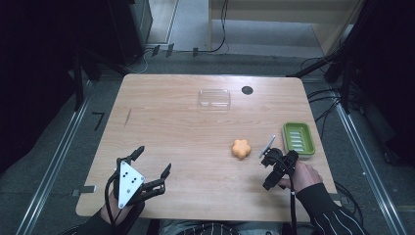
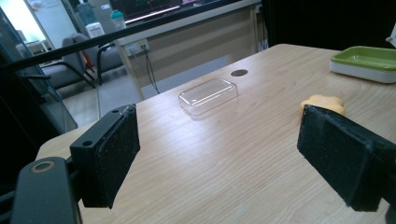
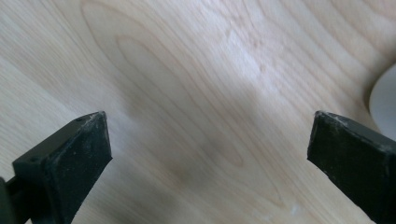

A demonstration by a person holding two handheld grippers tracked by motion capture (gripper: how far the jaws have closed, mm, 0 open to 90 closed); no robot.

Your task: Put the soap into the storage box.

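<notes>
Both grippers, left (image 1: 153, 163) and right (image 3: 210, 154), gape empty; orange, perhaps flower-shaped piece (image 1: 241, 149) between

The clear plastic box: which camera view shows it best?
The left gripper view shows the clear plastic box best: it is close, seen from a low angle, with its rounded corners and walls plain. The high view shows the same box smaller, from above, near the table's far edge. The right gripper view looks down at bare table wood instead.

No text, label, brand, number or sign can be read on the wooden table (image 1: 161, 122) or on anything lying on it.
</notes>
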